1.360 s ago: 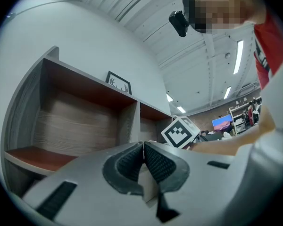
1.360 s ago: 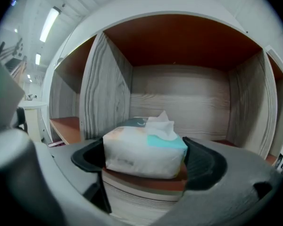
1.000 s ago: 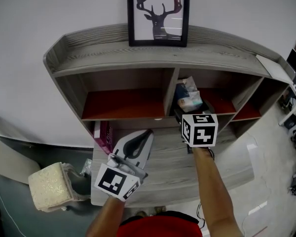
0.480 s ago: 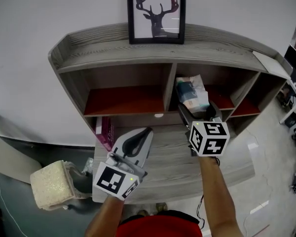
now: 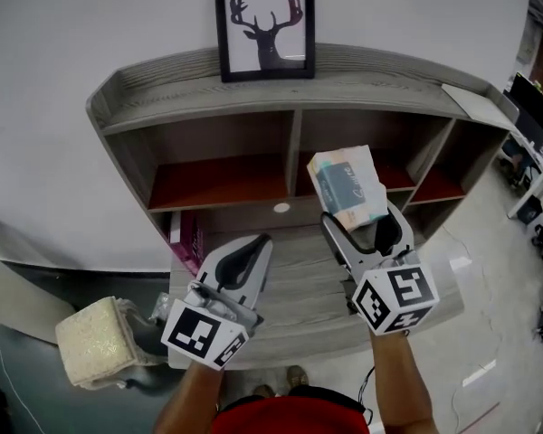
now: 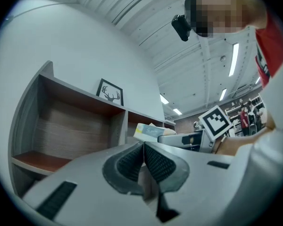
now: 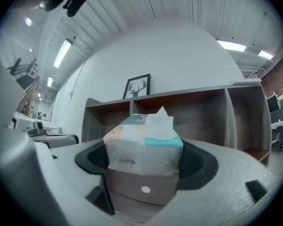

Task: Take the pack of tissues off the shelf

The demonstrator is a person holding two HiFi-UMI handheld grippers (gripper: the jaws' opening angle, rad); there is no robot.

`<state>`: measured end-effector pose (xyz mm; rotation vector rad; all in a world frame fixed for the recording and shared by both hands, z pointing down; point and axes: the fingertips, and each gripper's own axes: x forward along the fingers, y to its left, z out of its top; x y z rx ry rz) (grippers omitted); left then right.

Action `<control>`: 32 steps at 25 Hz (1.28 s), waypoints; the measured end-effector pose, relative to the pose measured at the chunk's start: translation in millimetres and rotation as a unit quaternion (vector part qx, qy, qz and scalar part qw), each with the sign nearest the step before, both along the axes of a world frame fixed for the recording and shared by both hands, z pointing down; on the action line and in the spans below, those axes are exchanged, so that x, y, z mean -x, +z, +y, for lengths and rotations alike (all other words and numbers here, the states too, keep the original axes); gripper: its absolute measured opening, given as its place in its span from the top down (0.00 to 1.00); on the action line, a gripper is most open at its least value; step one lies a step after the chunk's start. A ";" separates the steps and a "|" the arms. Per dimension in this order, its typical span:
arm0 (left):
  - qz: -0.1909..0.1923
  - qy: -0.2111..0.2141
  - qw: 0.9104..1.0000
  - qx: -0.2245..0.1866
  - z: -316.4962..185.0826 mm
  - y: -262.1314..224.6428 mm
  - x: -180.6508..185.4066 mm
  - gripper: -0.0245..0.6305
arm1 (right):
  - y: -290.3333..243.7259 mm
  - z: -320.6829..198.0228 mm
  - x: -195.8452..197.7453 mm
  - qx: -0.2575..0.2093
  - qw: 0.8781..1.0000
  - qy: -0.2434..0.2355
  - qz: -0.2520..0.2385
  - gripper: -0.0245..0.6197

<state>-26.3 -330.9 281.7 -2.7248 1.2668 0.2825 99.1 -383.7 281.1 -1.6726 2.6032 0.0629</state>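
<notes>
Before the grey wooden shelf (image 5: pixel 208 98), the white-and-teal wrapped pack of tissues (image 5: pixel 348 188) is clamped in the right tongs (image 5: pixel 360 220) and best drawn clear level, without crushing; the left tongs (image 5: pixel 259 242) are pressed together, empty.

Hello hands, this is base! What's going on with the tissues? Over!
Right gripper shut on tissue pack, clear of shelf. Left gripper shut, empty. Nothing in the way.
</notes>
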 end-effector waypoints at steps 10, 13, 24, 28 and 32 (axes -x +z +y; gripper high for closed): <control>0.007 0.009 1.000 -0.025 27.9 -21.7 -0.9 0.95 | -10.4 67.1 3.5 -0.047 0.998 -0.020 -0.020 0.33; 0.005 0.012 1.000 -0.029 36.9 -23.2 -4.1 0.95 | -8.8 80.1 -1.1 -0.054 0.998 -0.019 -0.025 0.33; 0.001 0.021 0.999 -0.030 42.3 -21.3 -8.4 0.95 | -6.4 90.1 -12.7 -0.060 0.998 0.001 -0.020 0.34; -0.001 0.022 0.999 -0.029 42.3 -21.2 -12.4 0.95 | -2.0 89.5 -12.5 -0.052 0.999 0.003 -0.010 0.35; -0.001 0.022 0.999 -0.030 43.4 -21.9 -13.5 0.95 | -2.6 91.6 -11.4 -0.054 0.998 -0.001 -0.012 0.35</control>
